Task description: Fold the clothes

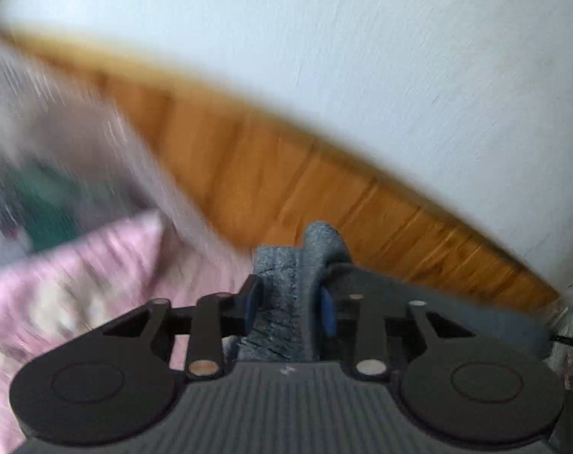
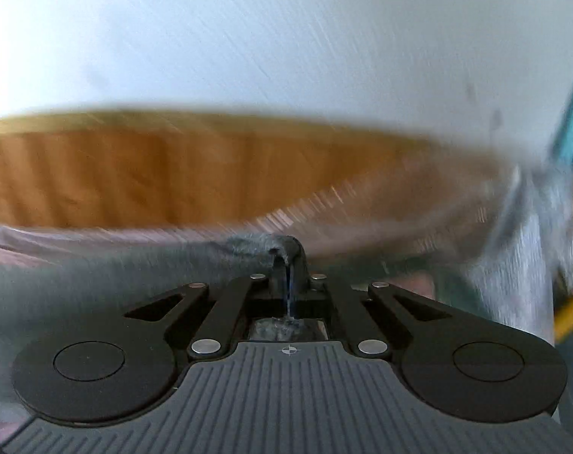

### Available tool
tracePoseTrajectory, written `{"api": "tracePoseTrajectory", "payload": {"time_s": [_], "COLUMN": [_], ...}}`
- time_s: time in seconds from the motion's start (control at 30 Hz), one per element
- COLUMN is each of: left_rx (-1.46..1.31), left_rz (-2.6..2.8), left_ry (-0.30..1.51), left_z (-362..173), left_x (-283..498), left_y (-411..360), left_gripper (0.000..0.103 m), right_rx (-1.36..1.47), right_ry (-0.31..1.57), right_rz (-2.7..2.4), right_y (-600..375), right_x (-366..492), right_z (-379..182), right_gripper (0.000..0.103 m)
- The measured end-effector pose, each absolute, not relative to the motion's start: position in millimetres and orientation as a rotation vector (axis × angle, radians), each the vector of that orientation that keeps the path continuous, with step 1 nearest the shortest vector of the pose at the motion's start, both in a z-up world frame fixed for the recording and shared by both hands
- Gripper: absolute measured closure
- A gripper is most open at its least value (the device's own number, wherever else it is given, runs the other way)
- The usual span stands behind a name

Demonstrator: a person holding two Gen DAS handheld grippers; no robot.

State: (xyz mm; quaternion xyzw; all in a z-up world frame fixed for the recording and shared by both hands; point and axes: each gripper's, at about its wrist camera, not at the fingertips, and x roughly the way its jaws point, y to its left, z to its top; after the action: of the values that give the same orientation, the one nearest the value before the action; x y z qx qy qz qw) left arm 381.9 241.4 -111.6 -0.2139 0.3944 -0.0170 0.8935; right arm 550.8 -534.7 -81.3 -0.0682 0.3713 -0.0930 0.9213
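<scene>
A grey knit garment is bunched between the fingers of my left gripper, which is shut on a thick fold of it. In the right wrist view the same grey garment stretches to the left, and my right gripper is shut tight on its edge. Both grippers hold the cloth lifted above a pink bedcover. Both views are motion-blurred.
A wooden headboard runs behind the bed, also in the right wrist view, under a white wall. A blurred pile of grey and green clothes lies at left. Grey cloth hangs at right.
</scene>
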Motion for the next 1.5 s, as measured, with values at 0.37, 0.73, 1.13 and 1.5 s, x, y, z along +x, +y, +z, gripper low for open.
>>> {"api": "tracePoseTrajectory", "payload": {"time_s": [0.37, 0.73, 1.13, 1.5], "left_rx": [-0.403, -0.433, -0.266, -0.423], "left_rz": [-0.005, 0.091, 0.093, 0.136], "left_ry": [1.053, 0.908, 0.994, 1.021], "left_z": [-213, -160, -198, -222], "left_x": [230, 181, 195, 198], "left_y": [222, 293, 241, 239], "left_gripper": [0.027, 0.103, 0.018, 0.079], "right_rx": [0.038, 0.157, 0.325, 0.364], "right_ry": [0.918, 0.998, 0.979, 0.784], "right_rz": [-0.042, -0.366, -0.409, -0.326], "right_y": [-482, -525, -580, -580], "right_x": [379, 173, 157, 177], "right_z": [-143, -171, -234, -160], "right_gripper": [0.018, 0.01, 0.022, 0.099]}}
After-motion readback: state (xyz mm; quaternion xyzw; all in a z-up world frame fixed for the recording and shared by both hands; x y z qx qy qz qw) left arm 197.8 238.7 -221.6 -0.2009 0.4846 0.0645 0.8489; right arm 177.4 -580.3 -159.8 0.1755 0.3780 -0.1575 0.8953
